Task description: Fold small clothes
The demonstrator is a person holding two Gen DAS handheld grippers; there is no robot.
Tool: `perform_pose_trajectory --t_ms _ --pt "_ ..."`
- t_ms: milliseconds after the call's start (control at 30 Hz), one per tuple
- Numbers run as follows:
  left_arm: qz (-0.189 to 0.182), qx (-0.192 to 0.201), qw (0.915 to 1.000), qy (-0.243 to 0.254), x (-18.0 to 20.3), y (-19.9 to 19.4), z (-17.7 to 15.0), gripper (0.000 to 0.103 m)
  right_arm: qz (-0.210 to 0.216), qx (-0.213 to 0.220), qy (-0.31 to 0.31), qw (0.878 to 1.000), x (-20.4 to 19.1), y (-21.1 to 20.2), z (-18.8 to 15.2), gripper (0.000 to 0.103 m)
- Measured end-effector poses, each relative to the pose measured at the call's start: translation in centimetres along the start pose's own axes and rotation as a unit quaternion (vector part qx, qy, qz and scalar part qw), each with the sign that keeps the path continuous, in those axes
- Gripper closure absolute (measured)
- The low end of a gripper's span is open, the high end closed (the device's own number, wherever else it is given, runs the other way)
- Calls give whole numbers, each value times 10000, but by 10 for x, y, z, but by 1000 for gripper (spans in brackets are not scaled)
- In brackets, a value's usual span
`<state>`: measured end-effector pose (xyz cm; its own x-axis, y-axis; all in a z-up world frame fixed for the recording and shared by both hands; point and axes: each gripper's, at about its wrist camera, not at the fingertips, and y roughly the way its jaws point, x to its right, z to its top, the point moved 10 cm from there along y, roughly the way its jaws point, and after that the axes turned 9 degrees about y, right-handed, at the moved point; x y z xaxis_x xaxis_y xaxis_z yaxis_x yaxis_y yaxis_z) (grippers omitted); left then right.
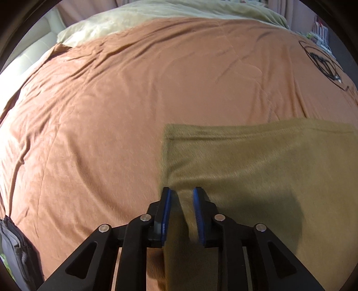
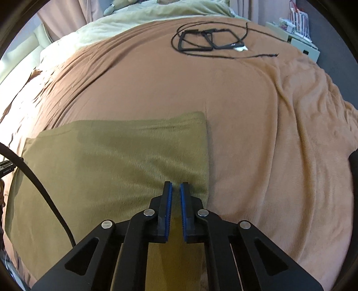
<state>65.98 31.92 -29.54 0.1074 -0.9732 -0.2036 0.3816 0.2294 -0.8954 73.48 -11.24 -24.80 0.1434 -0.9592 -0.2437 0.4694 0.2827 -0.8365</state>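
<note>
Two grippers hung over the olive cloth [image 2: 116,156]: left gripper [image 1: 182,192] slightly parted, right gripper [image 2: 176,187] nearly closed, neither visibly gripping. Cloth looked soft, limp; best pinched at its near corners.

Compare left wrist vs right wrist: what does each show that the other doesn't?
Left wrist only: the grey fabric bag at the bed's near left edge, and the olive cloth's left edge.

Right wrist only: the black cables seen whole, the shelf unit beyond the bed, and the cloth's right edge.

Both: the olive cloth lying flat on the brown blanket, the pale green bedding behind, and each tool over the cloth's near edge.
</note>
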Motion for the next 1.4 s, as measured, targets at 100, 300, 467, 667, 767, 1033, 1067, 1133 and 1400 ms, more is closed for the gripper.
perform_pose_trajectory --t_ms 100,300,467,667,767,1033,1067,1133,1400 --pt "308 -149 9994 31 -9 5 8 78 -162 99 -51 9998 -8 -2 4 100" --pt "19 130 9999 21 -1 -20 36 78 21 307 -175 9994 -37 -19 17 95" --pt "-339 278 9988 239 38 -28 48 78 287 222 -342 9988 -65 -17 14 95" --pt "-752 347 9954 482 91 -27 58 78 585 89 -546 9967 -97 -5 13 95" --pt "-848 393 9937 619 107 -24 62 78 765 22 -605 9952 -107 10 23 95" --pt "-871 376 9929 711 131 -14 66 78 937 -175 -823 9920 -135 47 32 95" --pt "-851 375 9932 701 131 -12 66 78 943 -204 -853 9917 -139 52 33 95" --pt "-859 368 9935 654 131 -8 68 78 921 -225 -894 9915 -144 60 35 95" --pt "-973 405 9937 373 129 4 76 78 676 -202 -886 9936 -155 91 46 95"
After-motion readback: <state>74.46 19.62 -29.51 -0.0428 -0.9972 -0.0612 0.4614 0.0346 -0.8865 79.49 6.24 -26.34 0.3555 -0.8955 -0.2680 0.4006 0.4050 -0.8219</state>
